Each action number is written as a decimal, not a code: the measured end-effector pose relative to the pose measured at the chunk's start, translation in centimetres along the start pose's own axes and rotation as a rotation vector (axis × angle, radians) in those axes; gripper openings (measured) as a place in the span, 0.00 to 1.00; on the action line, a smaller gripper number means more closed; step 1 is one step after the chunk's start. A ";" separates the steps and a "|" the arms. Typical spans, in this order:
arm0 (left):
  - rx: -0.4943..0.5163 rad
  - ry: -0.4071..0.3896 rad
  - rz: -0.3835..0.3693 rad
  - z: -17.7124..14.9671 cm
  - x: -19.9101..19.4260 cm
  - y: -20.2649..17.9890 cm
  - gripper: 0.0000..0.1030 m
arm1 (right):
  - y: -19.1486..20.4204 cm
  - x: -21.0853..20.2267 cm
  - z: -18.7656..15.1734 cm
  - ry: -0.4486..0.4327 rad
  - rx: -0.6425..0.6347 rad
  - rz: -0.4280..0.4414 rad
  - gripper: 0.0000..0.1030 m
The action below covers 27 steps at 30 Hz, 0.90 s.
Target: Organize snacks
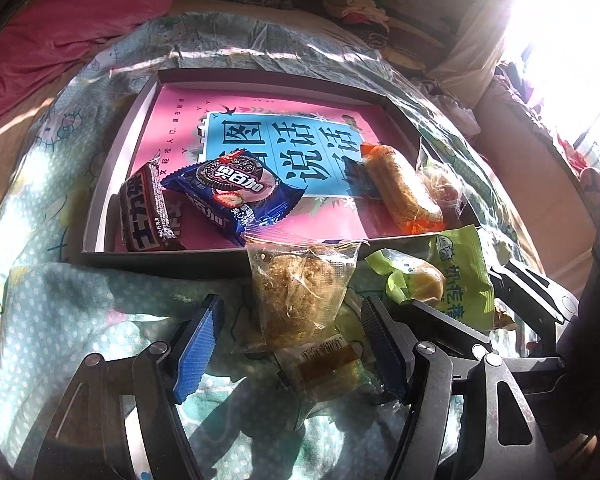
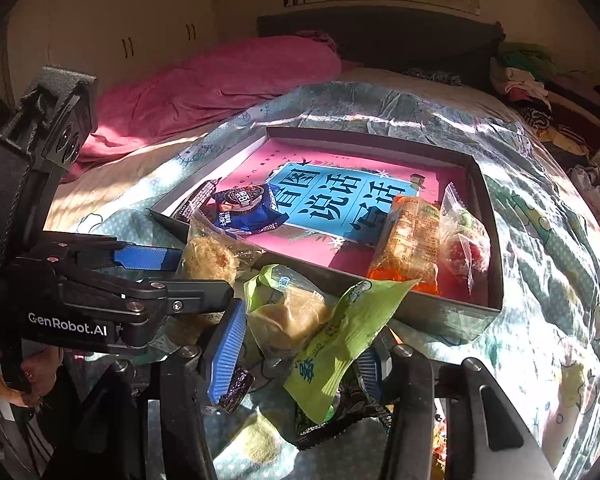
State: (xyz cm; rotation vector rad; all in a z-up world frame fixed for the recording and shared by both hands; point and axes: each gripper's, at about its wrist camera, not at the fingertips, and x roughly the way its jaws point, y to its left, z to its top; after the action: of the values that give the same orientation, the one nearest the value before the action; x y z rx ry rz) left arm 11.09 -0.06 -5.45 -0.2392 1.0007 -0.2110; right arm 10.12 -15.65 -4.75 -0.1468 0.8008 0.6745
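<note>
Left wrist view: my left gripper (image 1: pixel 292 344) stands wide around a clear-wrapped floss cake (image 1: pixel 300 292), pads apart from it, just outside the box (image 1: pixel 100 184).

Right wrist view: my right gripper (image 2: pixel 296 360) seems narrowed on the green-wrapped pastry (image 2: pixel 320 320); slick film could slip. Rumpled quilt (image 2: pixel 540 280), sunlit bedroom.
</note>
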 end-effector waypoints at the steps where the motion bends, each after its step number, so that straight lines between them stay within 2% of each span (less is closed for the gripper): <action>1: -0.005 0.001 -0.012 0.0 0.1 0.0 0.70 | -0.2 0.0 0.0 0.003 0.004 -0.001 0.50; 2: -0.007 0.004 -0.019 0.1 0.2 -0.1 0.70 | -0.3 0.1 0.0 0.005 0.010 -0.003 0.50; 5: -0.003 0.013 -0.026 0.0 0.6 -0.4 0.58 | -0.6 -0.1 0.0 -0.001 0.027 0.008 0.50; 7: 0.000 0.021 -0.014 0.0 0.9 -0.3 0.43 | -0.7 -0.2 0.0 -0.011 0.032 0.012 0.50; 8: -0.002 0.023 -0.018 0.0 1.0 -0.2 0.41 | -0.7 -0.3 0.1 -0.016 0.035 0.016 0.50; 17: -0.019 -0.022 -0.078 0.3 -0.9 0.0 0.40 | -1.7 -1.6 0.5 -0.084 0.087 0.036 0.50; 27: -0.019 -0.094 -0.063 1.3 -3.1 0.5 0.40 | -3.4 -2.6 1.0 -0.136 0.151 0.031 0.50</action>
State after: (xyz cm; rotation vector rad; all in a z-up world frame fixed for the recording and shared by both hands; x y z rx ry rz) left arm 10.60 1.39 -2.43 -0.2958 0.9033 -0.2451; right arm 11.46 -19.25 -2.60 0.0483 0.7217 0.6432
